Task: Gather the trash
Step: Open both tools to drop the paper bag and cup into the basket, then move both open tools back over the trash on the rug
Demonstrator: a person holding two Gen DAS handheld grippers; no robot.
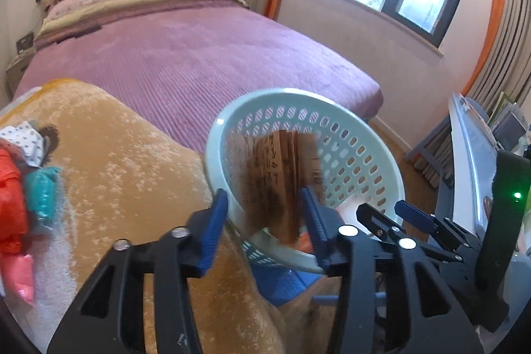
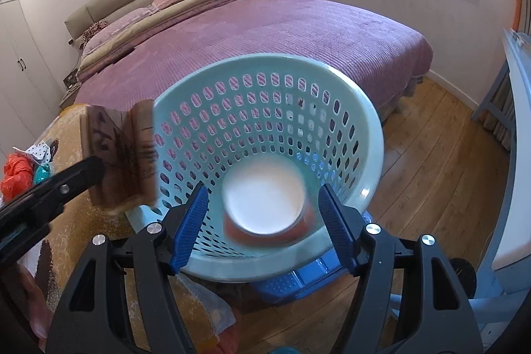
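The brown folded paper (image 1: 278, 184), marked with dark writing and blurred, sits at the mouth of the pale green perforated basket (image 1: 361, 135); from your left wrist view it lies between the blue pads of your left gripper (image 1: 265, 214), whose fingers stand apart with a visible gap on the left side of the paper, so they are spread rather than pinching it. In the right wrist view the same paper (image 2: 122, 155) shows at the basket's left rim, just above the black finger of that left gripper (image 2: 59, 188). Your right gripper (image 2: 264, 221) points down into the basket (image 2: 371, 135), its jaws wide and nothing between the pads; past them, on the basket's floor, lies a white round lid or cup top with an orange edge (image 2: 265, 204), blurred. The basket rests tilted on a blue plastic stool (image 2: 298, 281), beside a tan plush cover (image 1: 132, 175). On that cover, far to the left, lie an orange-red bag (image 1: 10, 204), a teal wrapper (image 1: 43, 191) and a dotted white cloth (image 1: 26, 141). Behind them spreads the purple bed (image 1: 199, 55), with wooden floor (image 2: 431, 188) to the right.
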